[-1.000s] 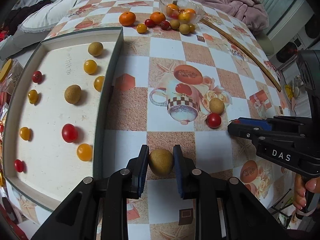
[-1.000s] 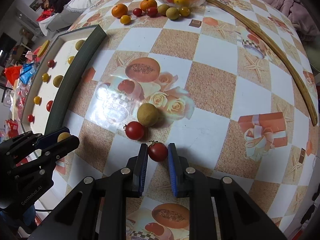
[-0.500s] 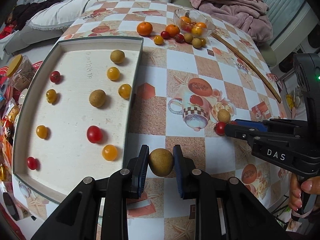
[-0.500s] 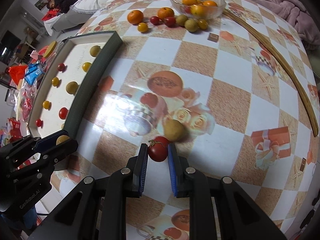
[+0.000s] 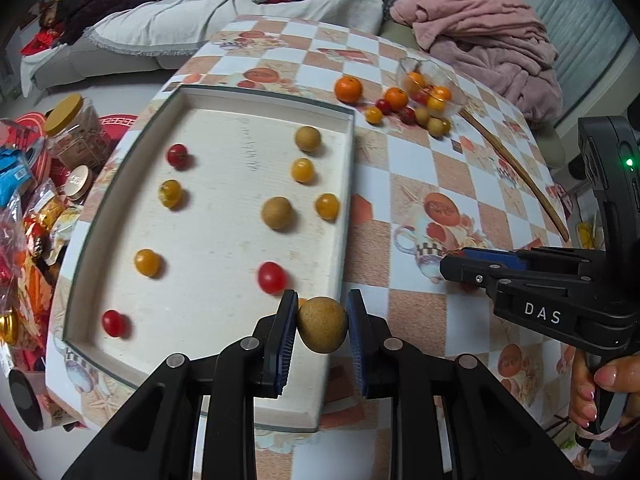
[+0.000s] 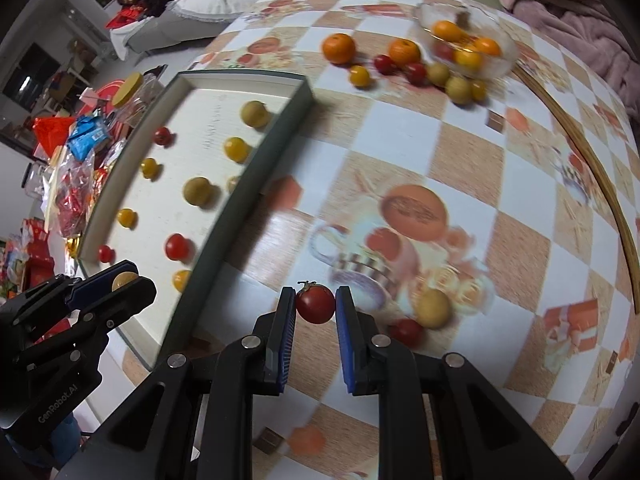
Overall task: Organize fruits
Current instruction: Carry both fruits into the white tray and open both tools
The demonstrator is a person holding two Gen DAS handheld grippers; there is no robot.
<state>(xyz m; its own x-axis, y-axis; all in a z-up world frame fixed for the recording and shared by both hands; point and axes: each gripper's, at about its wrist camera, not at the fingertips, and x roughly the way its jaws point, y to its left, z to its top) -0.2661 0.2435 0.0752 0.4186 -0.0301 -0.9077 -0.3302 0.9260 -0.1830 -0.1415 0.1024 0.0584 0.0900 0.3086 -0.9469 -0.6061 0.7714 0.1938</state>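
The brown fruit (image 5: 322,330), clamped in the left tongs (image 5: 322,332), has travelled from over the bench (image 5: 416,168) to above the tray (image 5: 224,184) rim at its 5 o'clock corner. The right tongs (image 6: 315,305), clamped on a red tomato (image 6: 315,304), follow; both deliveries appear imminent.

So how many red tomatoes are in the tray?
3 red tomatoes in the tray: one far left, one mid-right, one at the near left corner. The left gripper may hide others.
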